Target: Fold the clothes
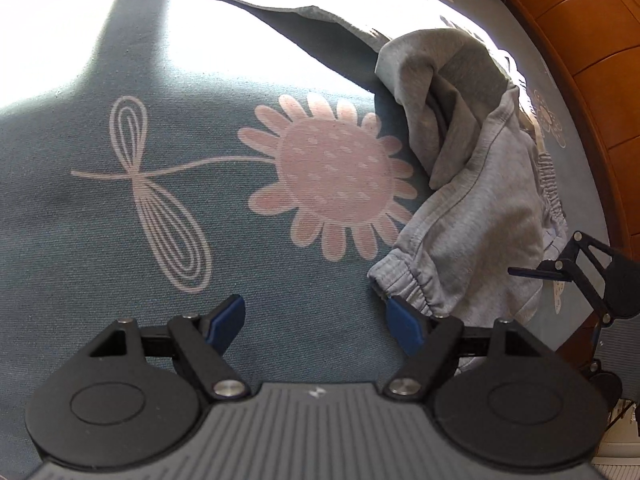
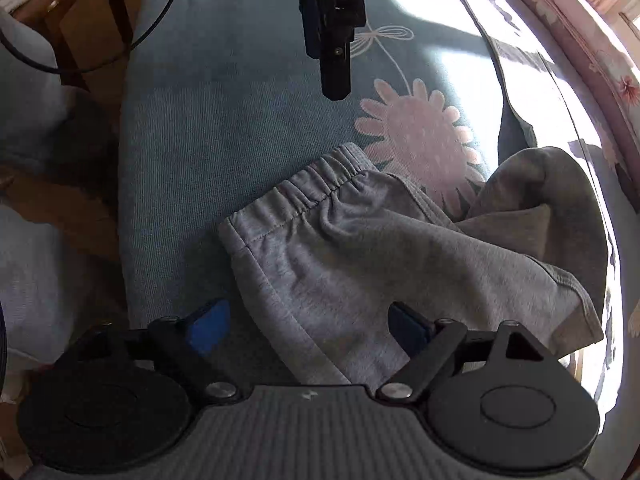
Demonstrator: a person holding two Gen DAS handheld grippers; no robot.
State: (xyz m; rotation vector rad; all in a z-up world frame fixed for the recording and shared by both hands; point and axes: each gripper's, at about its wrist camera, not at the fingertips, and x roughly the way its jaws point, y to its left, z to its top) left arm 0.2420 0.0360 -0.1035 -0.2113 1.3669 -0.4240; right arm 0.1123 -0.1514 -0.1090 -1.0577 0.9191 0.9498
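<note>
In the left wrist view, the left gripper [image 1: 316,322] is held wide open and empty over the flowered bedspread [image 1: 100,220], its right pad just beside the elastic cuff of the crumpled grey trousers [image 1: 476,216], apparently for a first grasp. In the right wrist view, the right gripper [image 2: 306,326] is spread wide over the trousers' side edge, nothing gripped yet. The rest of the garment is bunched and cut off near the frame edge.

You are working on a matt, ribbed woven bedspread [image 1: 120,240]. The grey garment [image 2: 340,260] is soft, matt jersey cloth. Far right, the wooden floor [image 1: 592,60] looks glossy. Gripper pads [image 1: 404,322] are smooth blue plastic.
</note>
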